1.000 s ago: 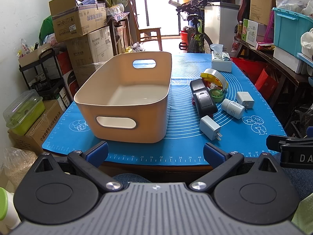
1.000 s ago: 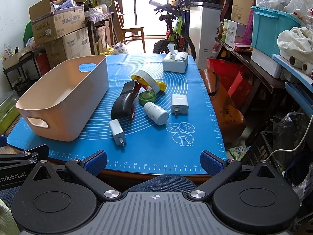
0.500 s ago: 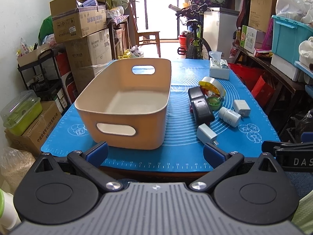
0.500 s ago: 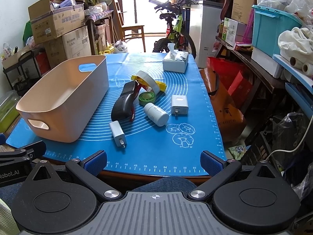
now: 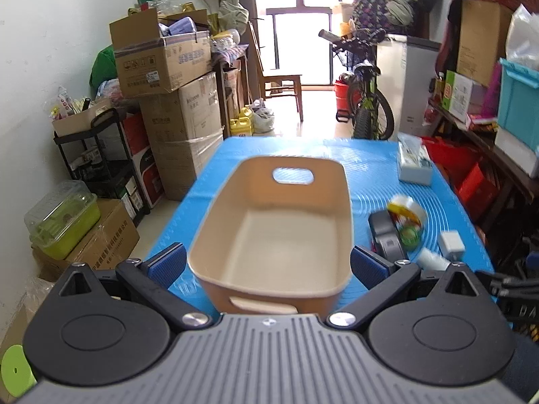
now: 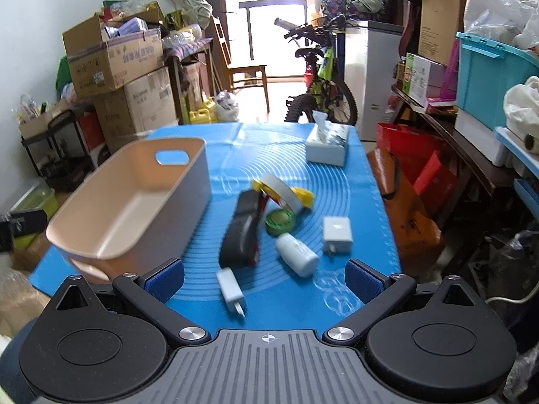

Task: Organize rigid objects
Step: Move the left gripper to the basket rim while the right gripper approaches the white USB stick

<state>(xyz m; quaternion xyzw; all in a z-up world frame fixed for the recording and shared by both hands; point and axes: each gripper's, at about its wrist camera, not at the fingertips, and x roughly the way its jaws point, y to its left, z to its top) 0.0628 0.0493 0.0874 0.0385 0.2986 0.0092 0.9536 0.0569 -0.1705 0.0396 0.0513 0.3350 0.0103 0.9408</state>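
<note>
Nothing sorted yet: beige bin (image 5: 276,232) is empty. Charger (image 6: 230,286), white bottle (image 6: 296,255), wall plug (image 6: 337,234), black stapler (image 6: 241,234) and tape rolls (image 6: 281,198) all on the blue mat (image 6: 289,299). My left gripper (image 5: 268,264) and right gripper (image 6: 264,279) are both spread wide, holding nothing.

A cluttered home storage room: stacked cardboard boxes (image 5: 175,77) against the wall, a bicycle (image 6: 320,80) parked by a white freezer (image 6: 372,77), a wooden chair (image 5: 279,84) before the bright balcony door (image 5: 296,37), and plastic bins (image 6: 488,74) on crowded shelves.
</note>
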